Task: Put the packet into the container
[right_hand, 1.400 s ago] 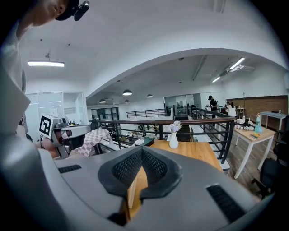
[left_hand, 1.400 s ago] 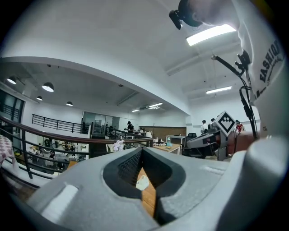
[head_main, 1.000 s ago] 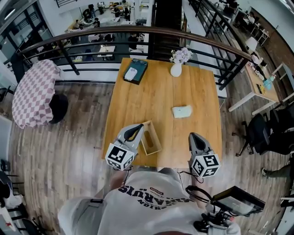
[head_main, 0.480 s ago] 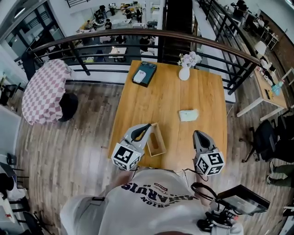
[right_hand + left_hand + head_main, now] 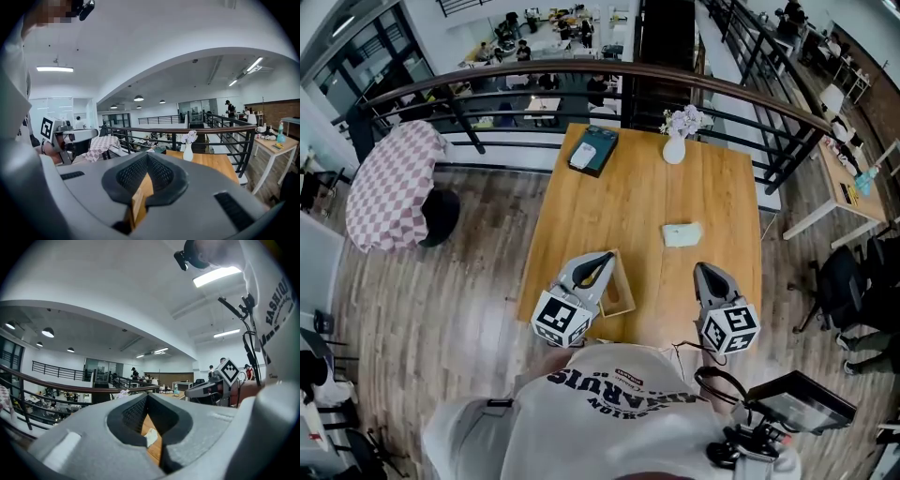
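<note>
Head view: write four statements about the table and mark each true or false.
1. The packet lies on the table, outside the container. True.
2. The vase stands at the table's near edge, by the person. False: it stands at the far edge, by the railing.
3. The right gripper holds the packet. False: its jaws are shut on nothing, and the packet lies apart from it, farther up the table.
4. The container sits right beside the left gripper. True.
</note>
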